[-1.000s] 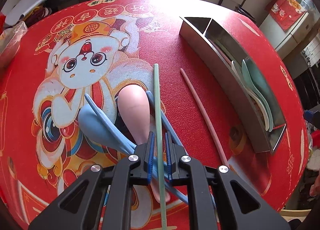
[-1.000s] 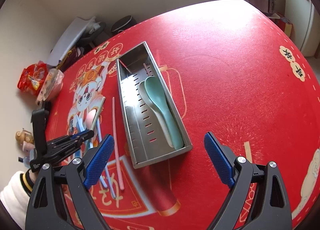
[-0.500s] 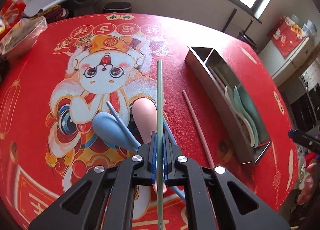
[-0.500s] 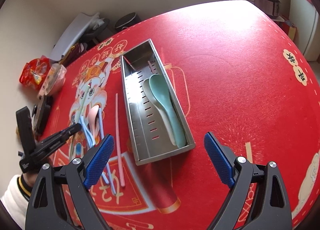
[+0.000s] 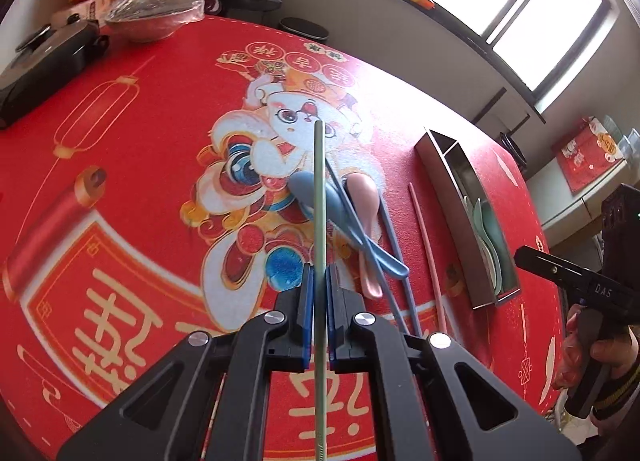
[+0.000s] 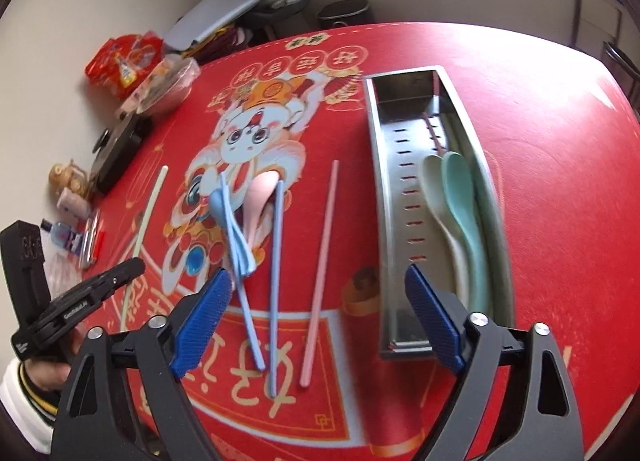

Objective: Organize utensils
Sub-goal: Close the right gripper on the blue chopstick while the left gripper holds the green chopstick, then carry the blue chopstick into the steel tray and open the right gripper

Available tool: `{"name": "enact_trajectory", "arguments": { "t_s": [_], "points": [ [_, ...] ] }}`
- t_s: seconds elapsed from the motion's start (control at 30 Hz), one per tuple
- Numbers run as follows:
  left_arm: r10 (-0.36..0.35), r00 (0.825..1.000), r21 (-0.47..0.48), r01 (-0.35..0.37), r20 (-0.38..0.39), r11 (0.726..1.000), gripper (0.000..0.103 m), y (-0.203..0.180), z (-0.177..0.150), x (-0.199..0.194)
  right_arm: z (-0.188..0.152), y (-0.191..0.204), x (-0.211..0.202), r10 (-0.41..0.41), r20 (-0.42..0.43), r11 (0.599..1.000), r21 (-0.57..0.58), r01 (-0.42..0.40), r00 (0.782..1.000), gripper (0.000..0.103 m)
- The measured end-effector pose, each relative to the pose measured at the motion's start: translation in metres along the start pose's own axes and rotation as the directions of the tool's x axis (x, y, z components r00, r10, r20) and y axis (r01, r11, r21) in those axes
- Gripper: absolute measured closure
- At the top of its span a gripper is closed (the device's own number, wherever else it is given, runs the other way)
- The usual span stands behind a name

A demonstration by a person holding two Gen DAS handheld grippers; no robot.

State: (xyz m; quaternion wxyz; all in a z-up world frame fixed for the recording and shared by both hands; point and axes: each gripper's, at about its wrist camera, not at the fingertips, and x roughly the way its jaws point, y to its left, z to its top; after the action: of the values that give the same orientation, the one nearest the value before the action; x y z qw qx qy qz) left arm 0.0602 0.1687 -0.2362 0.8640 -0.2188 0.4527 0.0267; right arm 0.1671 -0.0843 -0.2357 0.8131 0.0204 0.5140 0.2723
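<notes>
Green chopstick (image 5: 319, 197) in left tool (image 5: 319, 293)

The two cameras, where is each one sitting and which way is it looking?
Left wrist: sits on the left gripper, looks along the green chopstick it clamps, over the red table; its black fingers show.
Right wrist: sits on the open right gripper, looks down at the metal tray; blue pads show.
Both see the pink chopstick, the tray and each other's gripper.
</notes>
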Motion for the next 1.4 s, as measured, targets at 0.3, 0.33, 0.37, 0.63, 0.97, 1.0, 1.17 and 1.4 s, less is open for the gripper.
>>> {"name": "enact_trajectory", "arguments": {
  "t_s": [0.3,0.33,0.37,0.63,0.97,1.0,1.17,1.4],
  "points": [
    [0.014,1.0,-0.051,-0.014,0.009,0.999,0.098,0.025,-0.017,-0.016,-0.014,0.076,0.07,0.012,-0.162,0.962,-0.268,-0.055,0.987,0.079],
    [0.013,1.0,-0.053,-0.013,0.006,0.999,0.098,0.026,-0.019,-0.017,-0.017,0.077,0.075,0.015,-0.174,0.963,-0.263,-0.061,0.985,0.081],
    [0.013,1.0,-0.053,-0.013,0.003,0.999,0.098,0.026,-0.021,-0.017,-0.02,0.077,0.08,0.015,-0.186,0.964,-0.258,-0.064,0.982,0.082],
    [-0.014,1.0,-0.038,0.014,-0.018,0.999,0.098,0.021,-0.025,-0.011,-0.029,0.079,0.1,-0.027,-0.239,0.959,-0.28,-0.042,0.971,0.09],
    [-0.004,1.0,-0.05,0.003,-0.019,0.999,0.098,0.018,-0.027,-0.011,-0.02,0.084,0.112,-0.056,-0.224,0.947,-0.319,-0.02,0.973,0.091],
    [-0.001,1.0,-0.052,0.0,-0.018,0.999,0.098,0.018,-0.027,-0.012,-0.019,0.084,0.112,-0.056,-0.223,0.947,-0.321,-0.019,0.973,0.092],
    [0.014,1.0,-0.062,-0.014,-0.012,0.998,0.098,0.018,-0.029,-0.014,-0.024,0.079,0.106,-0.004,-0.236,0.96,-0.274,-0.062,0.972,0.096],
    [0.028,1.0,-0.073,-0.027,0.014,0.997,0.098,0.011,-0.029,-0.021,-0.03,0.073,0.084,0.105,-0.242,0.965,-0.209,-0.157,0.965,0.096]
  ]
}}
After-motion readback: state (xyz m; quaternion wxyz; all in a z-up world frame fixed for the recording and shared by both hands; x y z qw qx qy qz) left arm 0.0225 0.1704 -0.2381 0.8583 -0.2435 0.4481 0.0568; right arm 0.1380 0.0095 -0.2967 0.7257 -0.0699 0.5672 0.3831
